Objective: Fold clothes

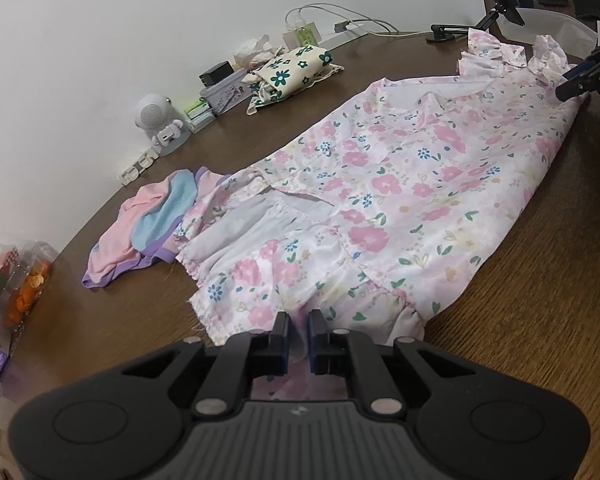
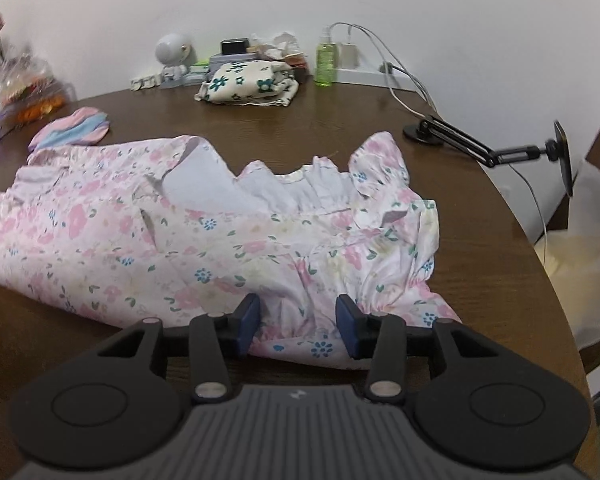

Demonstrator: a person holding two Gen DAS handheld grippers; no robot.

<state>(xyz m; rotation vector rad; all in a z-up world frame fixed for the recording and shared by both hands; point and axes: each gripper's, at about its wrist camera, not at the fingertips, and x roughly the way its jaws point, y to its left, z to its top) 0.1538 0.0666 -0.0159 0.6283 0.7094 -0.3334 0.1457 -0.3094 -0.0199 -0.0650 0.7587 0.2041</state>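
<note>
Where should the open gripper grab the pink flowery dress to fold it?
The right gripper, jaws open, should pinch the pink floral cotton dress at the near shoulder edge, coming from the table's near side. The fabric bunches into a raised ruffle there. The left gripper is already shut on the hem.

My left wrist camera sat low over the round dark-brown wooden table (image 1: 540, 320), looking along my left gripper (image 1: 298, 326) toward one o'clock, close above the hem of the pink floral white cotton dress (image 1: 400, 184). My right wrist camera faced twelve o'clock across its ruffled collar end (image 2: 320, 184). Both views shared the dress and the white wall (image 1: 140, 20) behind it.
</note>
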